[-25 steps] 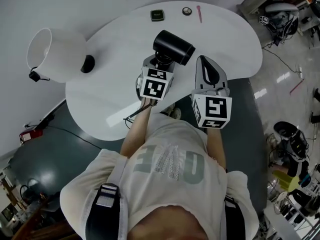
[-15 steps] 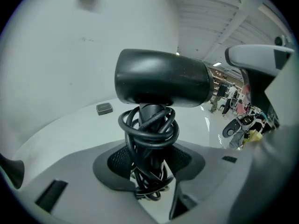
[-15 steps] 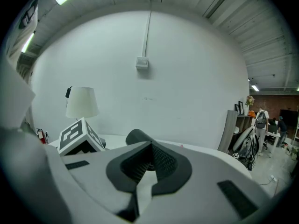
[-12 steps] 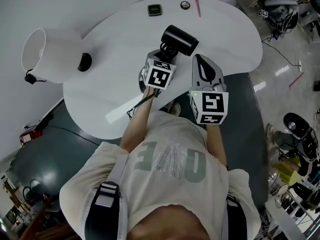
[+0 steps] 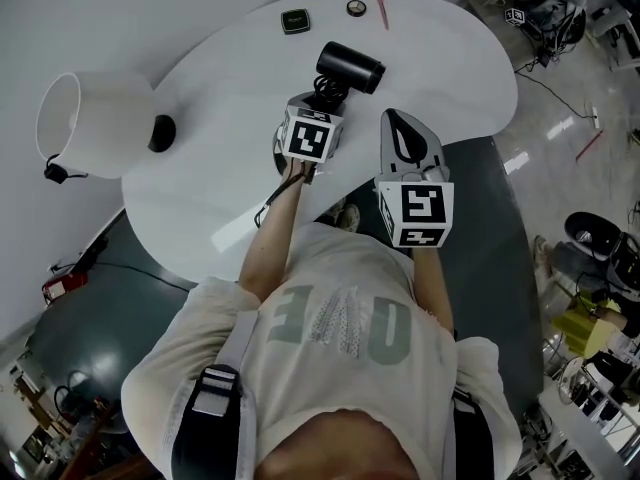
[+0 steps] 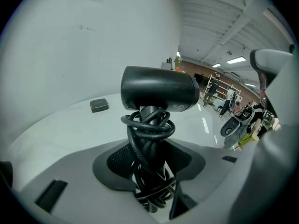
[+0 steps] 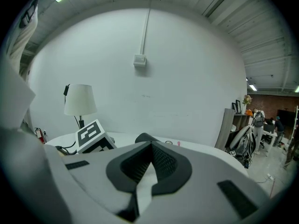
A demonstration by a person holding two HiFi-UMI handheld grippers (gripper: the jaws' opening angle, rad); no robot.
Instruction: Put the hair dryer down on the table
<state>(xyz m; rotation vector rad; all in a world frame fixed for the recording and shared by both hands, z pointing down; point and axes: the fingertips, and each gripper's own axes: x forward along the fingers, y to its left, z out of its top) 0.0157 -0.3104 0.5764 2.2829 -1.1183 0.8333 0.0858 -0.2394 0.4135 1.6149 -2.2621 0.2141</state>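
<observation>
One broad white counter (image 5: 220,118), curved like a bean, fills the upper part of the head view, and most of its middle is bare, which leaves an easy landing place. Next in size, a lamp (image 5: 90,128) with a white shade stands at its left end, well apart from the work. Nearer the person, the left gripper (image 5: 322,103) reaches out over the counter and tilts downward, its jaws clenched on the handle of the black hair dryer (image 5: 349,66). The left gripper view shows the barrel lying crosswise above the jaws with counter surface beyond it, so I judge the dryer is held over the counter and not resting on it, though no view settles whether it touches. Gripping the handle low leaves the barrel free, so the dryer can be lowered or tipped onto its side. The right gripper (image 5: 397,120) hangs just beside it, jaws pressed together on nothing, probably held aside because one hand is enough here. A black cord (image 6: 148,125) is wound in loops round the handle, partly inside the grip, so it does not trail. Smallest, along the far edge and apart from the dryer, lie a dark square box (image 5: 295,20), a round disc (image 5: 356,8) and a pink stick (image 5: 383,10).
</observation>
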